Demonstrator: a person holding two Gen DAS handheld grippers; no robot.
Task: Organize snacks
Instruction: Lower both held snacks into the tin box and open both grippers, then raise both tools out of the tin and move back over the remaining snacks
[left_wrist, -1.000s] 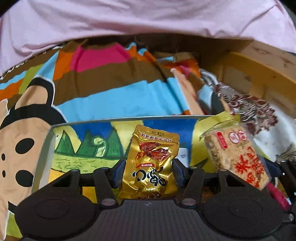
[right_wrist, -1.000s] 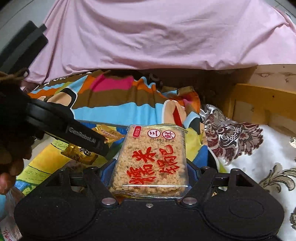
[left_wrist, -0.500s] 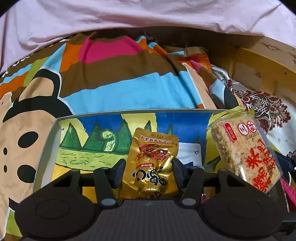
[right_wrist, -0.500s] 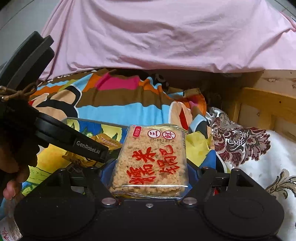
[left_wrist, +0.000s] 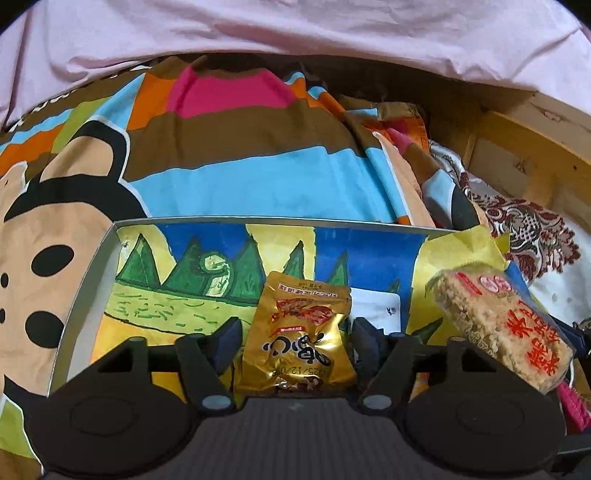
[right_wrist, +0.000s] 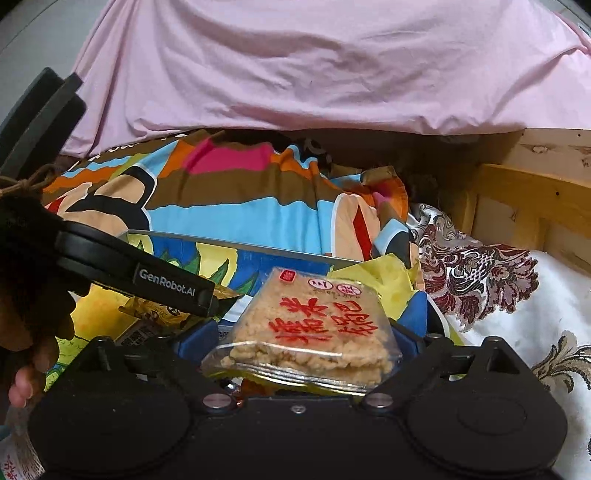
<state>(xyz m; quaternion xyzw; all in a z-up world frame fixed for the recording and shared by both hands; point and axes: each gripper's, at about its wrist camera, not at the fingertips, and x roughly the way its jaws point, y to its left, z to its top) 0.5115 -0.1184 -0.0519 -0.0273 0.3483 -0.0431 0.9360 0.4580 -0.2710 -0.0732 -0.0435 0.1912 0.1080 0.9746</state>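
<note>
Your left gripper (left_wrist: 295, 332) jaws have just been opening; the gold snack packet (left_wrist: 299, 332) sits loose between them, over the picture-lined box (left_wrist: 96, 266). Your right gripper (right_wrist: 306, 336) has just been widening too; the rice cracker pack (right_wrist: 314, 325) lies tilted between its jaws, contact unclear, box bottom hidden beneath.

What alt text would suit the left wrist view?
The left gripper, its jaws just opened wider, has a gold snack packet between them over a picture-printed box. A clear rice cracker pack is at right.
</note>
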